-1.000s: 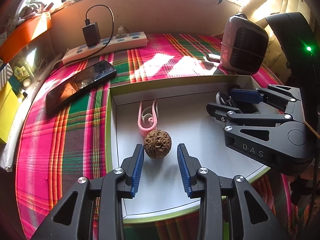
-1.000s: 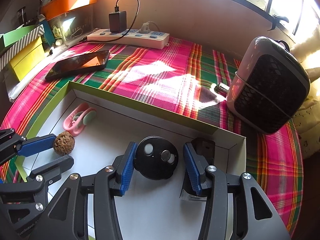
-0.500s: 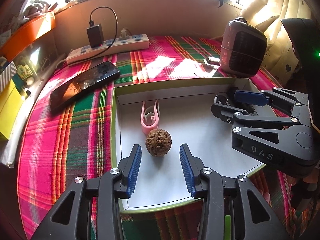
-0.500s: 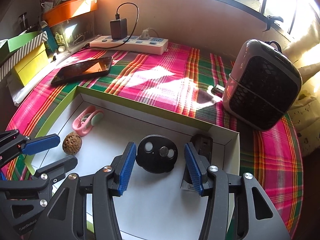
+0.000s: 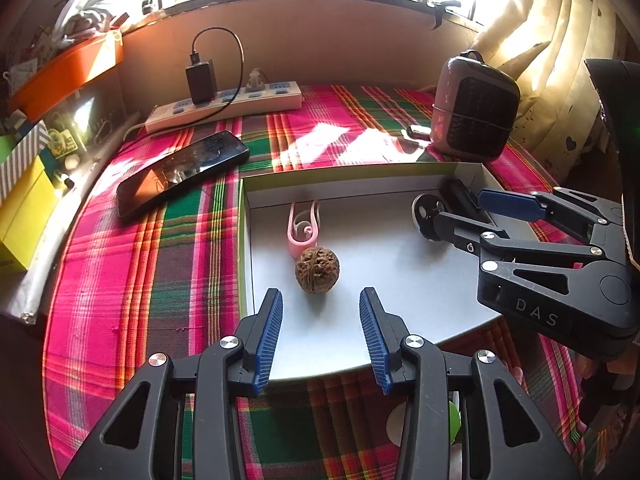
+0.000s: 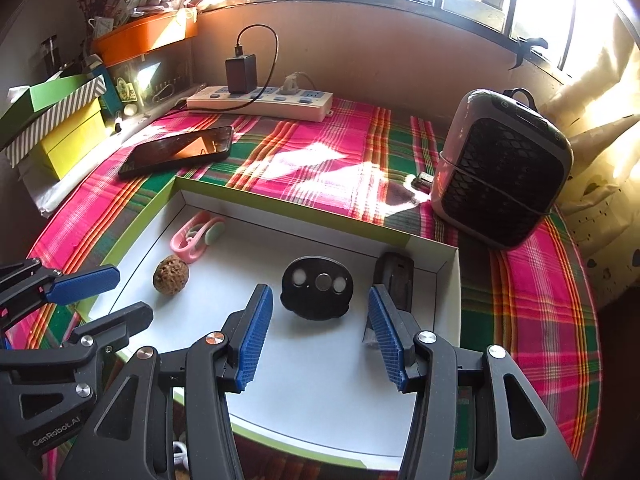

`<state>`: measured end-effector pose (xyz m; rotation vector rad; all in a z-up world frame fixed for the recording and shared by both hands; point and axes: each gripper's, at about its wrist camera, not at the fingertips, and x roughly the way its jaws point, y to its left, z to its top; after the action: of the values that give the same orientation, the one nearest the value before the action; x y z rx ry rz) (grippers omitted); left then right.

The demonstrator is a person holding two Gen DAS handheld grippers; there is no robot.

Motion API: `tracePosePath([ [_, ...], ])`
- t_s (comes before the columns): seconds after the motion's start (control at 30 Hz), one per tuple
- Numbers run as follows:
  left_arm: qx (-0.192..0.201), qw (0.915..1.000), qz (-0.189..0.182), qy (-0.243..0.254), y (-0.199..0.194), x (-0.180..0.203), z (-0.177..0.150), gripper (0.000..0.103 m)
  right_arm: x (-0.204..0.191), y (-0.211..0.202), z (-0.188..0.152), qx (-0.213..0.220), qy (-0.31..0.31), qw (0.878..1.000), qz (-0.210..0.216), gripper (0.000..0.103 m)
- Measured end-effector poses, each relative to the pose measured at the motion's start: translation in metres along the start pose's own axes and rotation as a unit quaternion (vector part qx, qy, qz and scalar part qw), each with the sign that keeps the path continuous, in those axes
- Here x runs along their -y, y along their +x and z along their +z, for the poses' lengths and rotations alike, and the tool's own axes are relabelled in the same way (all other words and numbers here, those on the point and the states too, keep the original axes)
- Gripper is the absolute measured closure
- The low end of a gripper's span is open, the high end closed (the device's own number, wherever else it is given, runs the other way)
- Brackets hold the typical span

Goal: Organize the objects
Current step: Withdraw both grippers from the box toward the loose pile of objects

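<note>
Left claw [image 5: 320,330] hangs spread and empty just short of the walnut [image 5: 317,270], a brown, wrinkled ball in the white tray [image 5: 400,280], touching the pink clip [image 5: 303,229]. I'd withdraw both straight back. Right claw [image 6: 318,336], also spread, holds nothing; the black round gadget [image 6: 317,287] lies ahead.

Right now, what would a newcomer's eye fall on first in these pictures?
Probably the white box on the bright plaid cloth, holding a walnut, a pink clip and a round black device. Both open grippers, left gripper and right gripper, hover before it.
</note>
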<state>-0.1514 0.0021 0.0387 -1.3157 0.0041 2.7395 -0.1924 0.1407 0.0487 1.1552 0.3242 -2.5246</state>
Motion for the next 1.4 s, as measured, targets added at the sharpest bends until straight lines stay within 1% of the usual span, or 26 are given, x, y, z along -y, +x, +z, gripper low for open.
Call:
tracePosePath([
  [0.77,0.021,0.9995,-0.012,-0.018,-0.038,-0.004,-0.033,0.064,0.006,-0.052,-0.044,0.028,0.037,0.999,-0.007,0.052],
  [1.17,0.017,0.9989,-0.032,-0.029,-0.049,-0.011,-0.061,0.064,-0.003,-0.07,-0.08,0.028,0.048,0.998,0.007,0.052],
  [1.4,0.007,0.9986,-0.046,-0.024,-0.051,-0.014,-0.077,0.064,-0.018,-0.068,-0.1,0.014,0.059,0.998,0.022,0.052],
])
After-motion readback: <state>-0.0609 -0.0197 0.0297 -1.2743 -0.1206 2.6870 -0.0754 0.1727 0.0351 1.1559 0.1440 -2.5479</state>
